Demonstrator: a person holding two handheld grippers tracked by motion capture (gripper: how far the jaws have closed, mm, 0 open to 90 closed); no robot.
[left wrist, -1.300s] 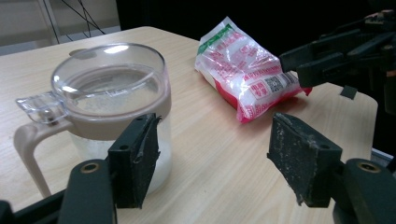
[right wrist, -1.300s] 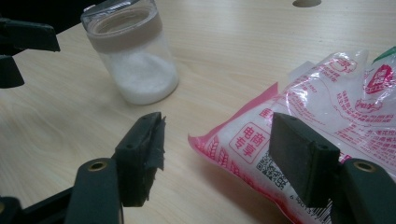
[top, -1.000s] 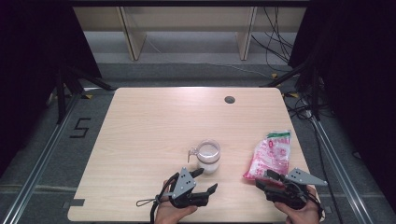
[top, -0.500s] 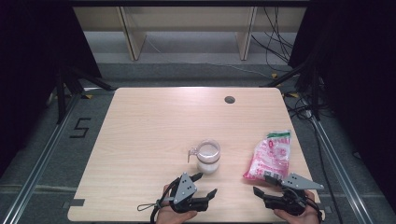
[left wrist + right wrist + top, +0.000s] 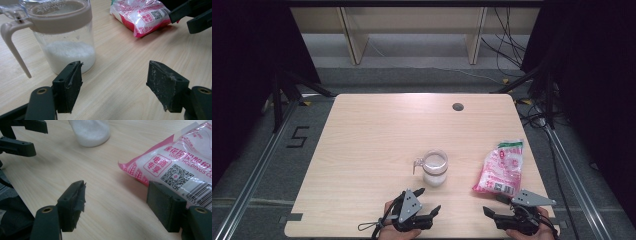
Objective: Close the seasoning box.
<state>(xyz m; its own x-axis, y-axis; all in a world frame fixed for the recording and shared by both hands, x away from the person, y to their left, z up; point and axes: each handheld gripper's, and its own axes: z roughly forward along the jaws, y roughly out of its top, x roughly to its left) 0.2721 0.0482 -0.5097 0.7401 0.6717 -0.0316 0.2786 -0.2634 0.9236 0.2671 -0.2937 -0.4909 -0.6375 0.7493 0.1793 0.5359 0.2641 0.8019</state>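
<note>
Left gripper (image 5: 114, 85): jaws spread, empty, low over the table (image 5: 372, 145) near its front edge, just short of the jar.
Right gripper (image 5: 116, 205): jaws spread, empty, at the bag's near corner.
Jar (image 5: 434, 167): clear, beige collar and handle, white granules inside; table centre.
Bag (image 5: 501, 167): pink-white, right of jar; print reads "LOTUS HOLDINGS", with QR code and barcode.
Floor mark (image 5: 298, 136): "5".

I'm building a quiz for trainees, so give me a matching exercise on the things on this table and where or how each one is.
Things:
1. jar
2. bag
3. left gripper
4. round hole

States:
A. pink and white, lying flat
B. far side of the table
C. part filled with white grains
D. open, empty, near edge

Pairs: 1-C, 2-A, 3-D, 4-B
</note>
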